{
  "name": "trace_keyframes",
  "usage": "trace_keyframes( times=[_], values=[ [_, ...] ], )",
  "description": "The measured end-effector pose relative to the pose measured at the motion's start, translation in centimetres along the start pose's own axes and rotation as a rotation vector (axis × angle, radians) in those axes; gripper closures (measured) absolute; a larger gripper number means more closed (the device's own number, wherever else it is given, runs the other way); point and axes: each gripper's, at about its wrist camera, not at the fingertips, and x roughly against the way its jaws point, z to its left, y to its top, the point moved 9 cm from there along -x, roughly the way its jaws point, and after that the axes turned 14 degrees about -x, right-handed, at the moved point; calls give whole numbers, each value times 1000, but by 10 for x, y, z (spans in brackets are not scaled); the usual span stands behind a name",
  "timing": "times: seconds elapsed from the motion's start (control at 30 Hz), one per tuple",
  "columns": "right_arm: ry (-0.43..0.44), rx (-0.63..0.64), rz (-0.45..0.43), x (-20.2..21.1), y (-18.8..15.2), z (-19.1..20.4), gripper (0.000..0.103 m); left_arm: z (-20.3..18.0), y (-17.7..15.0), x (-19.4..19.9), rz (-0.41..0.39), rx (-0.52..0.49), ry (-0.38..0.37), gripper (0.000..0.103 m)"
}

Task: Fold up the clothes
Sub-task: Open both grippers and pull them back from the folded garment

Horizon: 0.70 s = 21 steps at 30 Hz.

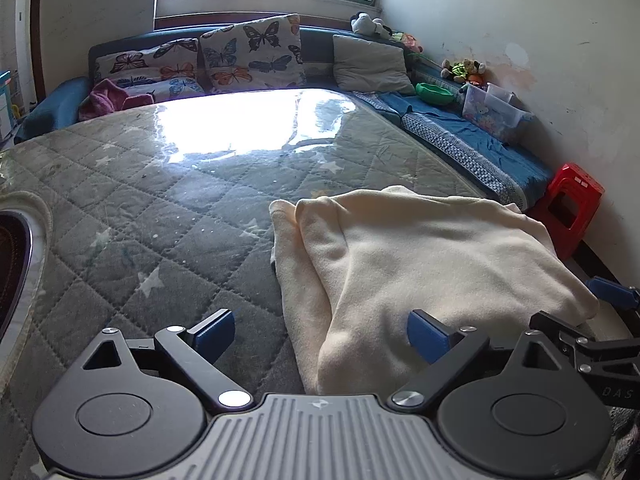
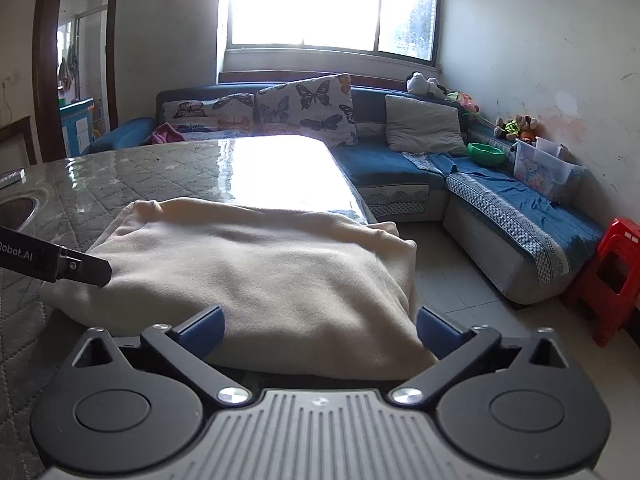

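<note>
A cream garment lies folded into a thick rectangle on the quilted grey table top, near its right front corner. My left gripper is open at the garment's near left edge: its right finger lies over the cloth and its left finger over bare quilting. Nothing is pinched. In the right wrist view the same garment fills the middle. My right gripper stands open across its near right part, pads apart from the cloth. One left gripper finger reaches in from the left onto the garment.
A dark oval opening sits at the table's left edge. Tiled floor drops off right of the table. Beyond are a blue corner sofa with butterfly pillows, a clear plastic box and a red stool.
</note>
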Motion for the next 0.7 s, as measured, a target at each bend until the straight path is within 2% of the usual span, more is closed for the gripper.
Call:
trace_keyframes(
  times=[0.3, 0.7],
  values=[
    [-26, -33, -3, 12, -6, -3, 0, 0, -13, 11, 23, -2, 23, 0],
    [-40, -29, 28, 25, -24, 8, 0, 0, -34, 26, 64, 1, 41, 0]
  ],
)
